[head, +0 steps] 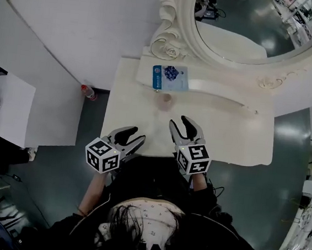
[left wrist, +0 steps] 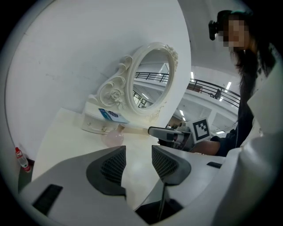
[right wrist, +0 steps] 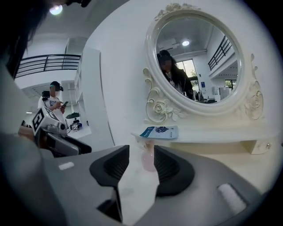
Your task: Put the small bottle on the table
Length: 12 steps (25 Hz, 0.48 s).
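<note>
The small bottle (head: 165, 99), pale pink, stands upright on the table (head: 227, 134) with its long axis vertical and its narrow neck up. It is near the back edge, left of the middle, just in front of the low shelf (head: 221, 88) under the mirror (head: 250, 20). A blue packet (head: 171, 78) lies on the shelf right behind it.

The right gripper (head: 180, 120) hangs over the middle of the table with its jaws wide and nothing between the pads. The bottle (right wrist: 148, 159) is beyond the tips, clear of them, and shows in line with their gap.

The left gripper (head: 137, 134) is at the front edge, towards the left corner. Its jaws are also apart and empty. The bottle (left wrist: 114, 137) stands well ahead of them, off the line of the gap.
</note>
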{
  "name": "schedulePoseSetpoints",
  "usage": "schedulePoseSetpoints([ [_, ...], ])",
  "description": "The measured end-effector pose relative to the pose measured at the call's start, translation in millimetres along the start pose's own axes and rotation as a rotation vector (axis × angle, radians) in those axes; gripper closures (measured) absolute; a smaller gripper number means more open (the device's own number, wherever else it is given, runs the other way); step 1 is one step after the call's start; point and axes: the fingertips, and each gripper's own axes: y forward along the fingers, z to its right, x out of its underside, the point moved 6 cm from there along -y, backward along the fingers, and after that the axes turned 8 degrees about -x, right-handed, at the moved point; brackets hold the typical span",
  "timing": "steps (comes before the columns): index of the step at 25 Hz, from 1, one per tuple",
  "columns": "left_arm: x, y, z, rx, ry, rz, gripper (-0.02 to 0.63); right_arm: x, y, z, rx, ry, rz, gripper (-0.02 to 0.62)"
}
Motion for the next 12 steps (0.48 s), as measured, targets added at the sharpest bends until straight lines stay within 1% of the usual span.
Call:
schedulePoseSetpoints([
  [6, 2, 25, 21, 0.092, 0.041, -0.035, 0.423, -11, -46, -16, 0.028, 0.008, 0.06, 0.411],
  [12, -1, 38, 51, 0.136, 0.072, -0.018, 0.424, -16, -83, -21, 0.06, -0.001, 0.102, 0.42],
])
